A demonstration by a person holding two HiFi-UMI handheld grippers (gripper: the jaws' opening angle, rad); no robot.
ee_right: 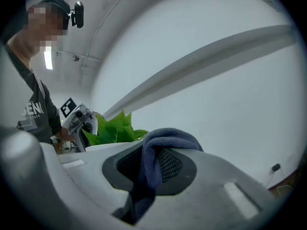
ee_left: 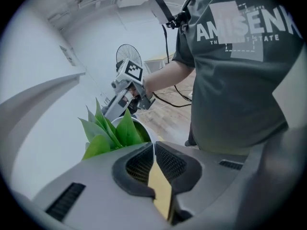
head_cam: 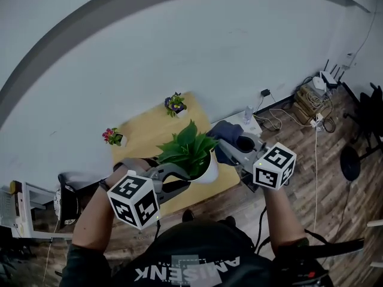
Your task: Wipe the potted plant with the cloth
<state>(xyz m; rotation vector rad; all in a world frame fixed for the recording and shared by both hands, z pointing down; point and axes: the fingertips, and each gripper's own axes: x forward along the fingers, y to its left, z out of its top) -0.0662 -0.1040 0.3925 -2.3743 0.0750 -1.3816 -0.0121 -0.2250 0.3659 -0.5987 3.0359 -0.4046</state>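
The plant [head_cam: 188, 148] in its white pot [head_cam: 209, 171] is in the middle of the head view, over the near edge of the yellow table [head_cam: 140, 139]. The left gripper [head_cam: 182, 181] comes in from 8 o'clock. Its jaws are pressed almost together, pinching the pot's thin rim. The right gripper [head_cam: 233, 145] is at 3 o'clock, pinching a blue cloth [head_cam: 222, 133] just beside the leaves. Two small flower pots [head_cam: 175, 104] stand at 9 and 12 o'clock.
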